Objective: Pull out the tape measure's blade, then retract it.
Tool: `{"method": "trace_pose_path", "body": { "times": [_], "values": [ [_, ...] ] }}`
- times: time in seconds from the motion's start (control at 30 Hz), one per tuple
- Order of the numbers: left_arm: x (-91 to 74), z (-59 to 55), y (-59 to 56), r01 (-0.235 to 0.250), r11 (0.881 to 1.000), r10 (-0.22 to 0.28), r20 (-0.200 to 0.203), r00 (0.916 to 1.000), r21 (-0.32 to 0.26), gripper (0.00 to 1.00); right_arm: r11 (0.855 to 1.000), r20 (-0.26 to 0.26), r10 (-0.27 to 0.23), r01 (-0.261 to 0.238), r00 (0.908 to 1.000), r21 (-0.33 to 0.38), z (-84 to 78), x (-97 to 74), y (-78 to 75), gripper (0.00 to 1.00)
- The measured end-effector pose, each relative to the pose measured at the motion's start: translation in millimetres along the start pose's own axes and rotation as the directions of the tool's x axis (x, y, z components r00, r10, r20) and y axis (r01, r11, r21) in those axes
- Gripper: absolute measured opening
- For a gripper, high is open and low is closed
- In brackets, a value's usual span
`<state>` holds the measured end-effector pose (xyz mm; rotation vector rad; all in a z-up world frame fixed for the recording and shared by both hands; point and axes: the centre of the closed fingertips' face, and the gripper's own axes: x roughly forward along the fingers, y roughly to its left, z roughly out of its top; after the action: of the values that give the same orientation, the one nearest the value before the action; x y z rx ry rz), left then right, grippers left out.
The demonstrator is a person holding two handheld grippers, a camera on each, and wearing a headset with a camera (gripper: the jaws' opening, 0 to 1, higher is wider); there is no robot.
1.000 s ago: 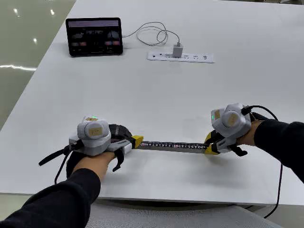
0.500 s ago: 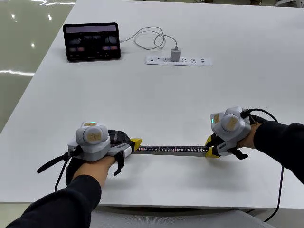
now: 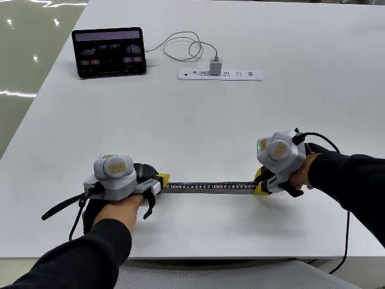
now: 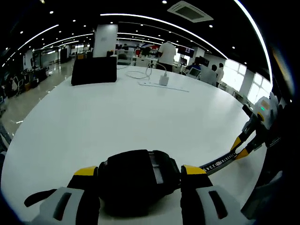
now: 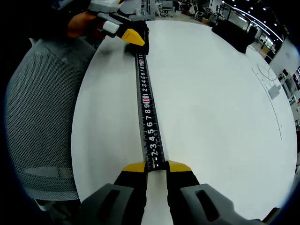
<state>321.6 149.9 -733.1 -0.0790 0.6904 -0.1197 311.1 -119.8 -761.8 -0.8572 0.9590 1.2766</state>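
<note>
The tape measure's black case point(image 4: 139, 183) sits at the near left of the bench point(image 3: 198, 120). The left claw point(image 4: 139, 171) grips it across its sides, yellow-tipped jaws pressed against it. The blade point(image 3: 210, 187) runs flat along the near edge of the bench, rightward to the right claw point(image 5: 157, 166), which pinches the blade's tip at the low numbers. Judging by the stretch of exposed blade, the pull-out looks done or nearly so. Next, the right claw should travel left toward the case with the tip held, feeding the blade in slowly so the spring cannot snap it back. Meanwhile the left claw holds the case steady.
</note>
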Motion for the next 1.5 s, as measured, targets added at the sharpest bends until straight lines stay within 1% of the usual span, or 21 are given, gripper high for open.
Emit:
{"method": "trace_pose_path", "body": {
  "times": [0.03, 0.23, 0.37, 0.43, 0.67, 0.9, 1.1, 1.27, 1.4, 1.5],
  "values": [
    [0.3, 0.7, -2.6, 0.014, 1.000, -0.014, 0.007, 0.9999, -0.015, 0.65, 1.000, 0.000, -0.001, 0.001, 1.0000, 0.001, -0.3, 0.1, 0.1, 0.11],
    [-1.0, 1.1, -2.0, 0.016, 1.000, -0.016, 0.010, 0.9998, 0.002, 0.64, 1.000, 0.013, -0.009, 0.008, 0.9999, 0.013, -0.2, -0.1, 0.8, 0.11],
    [-1.4, 0.8, -2.6, 0.013, 1.000, -0.013, -0.001, 0.9999, 0.018, 0.63, 1.000, 0.017, -0.011, 0.011, 0.9998, 0.014, -0.3, -0.1, 1.2, 0.11],
    [-1.0, 0.7, -1.7, 0.011, 1.000, -0.011, 0.004, 0.9999, 0.025, 0.62, 1.000, 0.029, -0.012, 0.012, 0.9995, 0.008, 0.0, -0.3, 1.8, 0.11],
    [-0.2, 0.3, -0.8, 0.016, 1.000, -0.016, -0.003, 0.9999, 0.016, 0.62, 1.000, 0.044, -0.009, 0.009, 0.9990, 0.009, 4.0, 1.2, 1.6, 0.11],
    [-0.9, -0.3, -0.9, 0.020, 1.000, -0.020, -0.006, 0.9998, 0.013, 0.62, 1.000, 0.074, -0.007, 0.006, 0.9972, 0.010, 8.4, 2.6, 2.5, 0.10],
    [-2.8, -0.5, -1.9, 0.021, 1.000, -0.021, -0.005, 0.9998, 0.012, 0.62, 1.000, 0.070, -0.006, 0.004, 0.9975, 0.018, 11.9, 3.8, 2.3, 0.11],
    [-3.2, 0.1, -2.3, 0.023, 1.000, -0.023, -0.005, 0.9997, 0.012, 0.62, 0.999, 0.063, -0.010, 0.008, 0.9980, 0.038, 16.0, 5.3, 3.1, 0.11],
    [-3.1, 0.1, -2.5, 0.025, 1.000, -0.025, -0.005, 0.9997, 0.011, 0.62, 1.000, 0.059, -0.008, 0.007, 0.9982, 0.027, 19.1, 7.0, 4.1, 0.11],
    [-2.4, 0.0, -2.3, 0.026, 1.000, -0.026, -0.005, 0.9997, 0.010, 0.62, 0.999, 0.064, -0.009, 0.006, 0.9979, 0.036, 21.3, 8.4, 4.0, 0.11]
  ]
}}
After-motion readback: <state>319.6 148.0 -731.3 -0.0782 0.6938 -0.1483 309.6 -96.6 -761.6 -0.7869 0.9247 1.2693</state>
